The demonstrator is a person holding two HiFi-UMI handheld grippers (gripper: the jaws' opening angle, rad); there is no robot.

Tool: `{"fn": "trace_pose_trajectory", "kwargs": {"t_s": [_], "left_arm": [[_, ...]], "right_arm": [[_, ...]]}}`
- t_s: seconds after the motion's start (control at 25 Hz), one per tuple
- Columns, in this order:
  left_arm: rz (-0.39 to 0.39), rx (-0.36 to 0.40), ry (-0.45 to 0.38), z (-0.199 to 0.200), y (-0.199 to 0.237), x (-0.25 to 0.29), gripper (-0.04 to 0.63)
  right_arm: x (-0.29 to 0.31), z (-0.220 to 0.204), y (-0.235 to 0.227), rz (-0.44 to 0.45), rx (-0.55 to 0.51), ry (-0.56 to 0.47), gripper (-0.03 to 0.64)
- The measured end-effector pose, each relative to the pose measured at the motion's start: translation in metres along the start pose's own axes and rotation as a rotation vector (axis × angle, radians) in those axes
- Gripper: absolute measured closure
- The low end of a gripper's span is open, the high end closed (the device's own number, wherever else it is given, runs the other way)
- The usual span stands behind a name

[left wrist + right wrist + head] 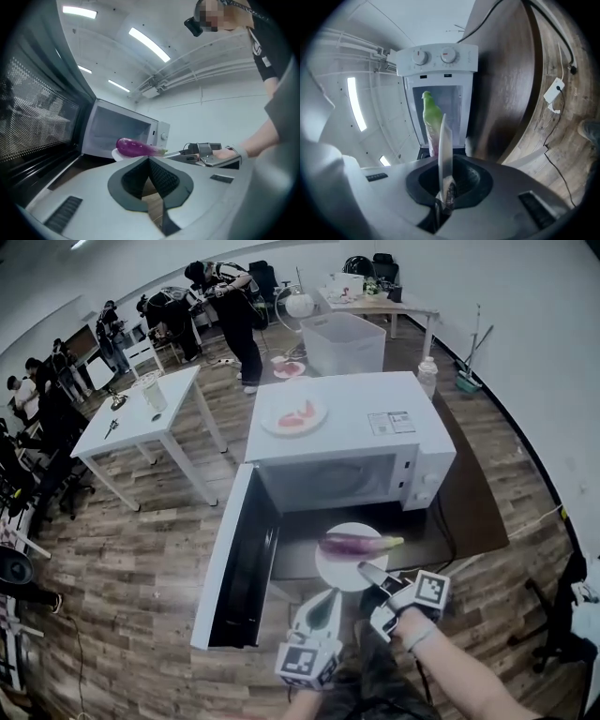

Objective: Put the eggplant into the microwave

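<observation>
Nearest to you, your left gripper [323, 607] is low in the head view. Its jaws are pressed together and nothing is between them. Your right gripper [367, 573] is clenched on the near rim of the round white plate [339, 576]. In the right gripper view this plate stands edge-on between the jaws.

On the plate lies the long purple eggplant with a green stem [356, 543]. The stem end points to the right in the head view. Plate and eggplant are just in front of the opening of the white microwave [375, 418] and are outside it.

The microwave's door with the dark window [239, 559] is swung fully open to the left. On top of the microwave rests a second white plate with red pieces of food [293, 415]. Behind the microwave stands a large pale plastic box [342, 341]; I cannot tell what it contains.
</observation>
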State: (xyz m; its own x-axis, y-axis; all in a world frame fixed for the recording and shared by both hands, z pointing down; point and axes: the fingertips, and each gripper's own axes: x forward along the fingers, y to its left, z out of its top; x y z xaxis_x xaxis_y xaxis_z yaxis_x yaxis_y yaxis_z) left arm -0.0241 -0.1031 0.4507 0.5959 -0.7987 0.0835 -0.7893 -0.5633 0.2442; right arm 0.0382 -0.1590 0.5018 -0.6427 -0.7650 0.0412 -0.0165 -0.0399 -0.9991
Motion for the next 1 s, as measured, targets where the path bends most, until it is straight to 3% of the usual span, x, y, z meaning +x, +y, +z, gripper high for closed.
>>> {"fn": "trace_pose_trajectory", "kwargs": {"t_s": [0.6,1.0], "left_arm": [[0.050,0.017,-0.033,-0.020,0.056,0.059,0.595],[0.093,0.003,-0.055,-0.012,0.089,0.100,0.595]], "right_arm": [[0.093,0.047,-0.019,0.040,-0.016,0.075,0.600],[0.134,0.075,-0.012,0.041,-0.016,0.054,0.598]]}}
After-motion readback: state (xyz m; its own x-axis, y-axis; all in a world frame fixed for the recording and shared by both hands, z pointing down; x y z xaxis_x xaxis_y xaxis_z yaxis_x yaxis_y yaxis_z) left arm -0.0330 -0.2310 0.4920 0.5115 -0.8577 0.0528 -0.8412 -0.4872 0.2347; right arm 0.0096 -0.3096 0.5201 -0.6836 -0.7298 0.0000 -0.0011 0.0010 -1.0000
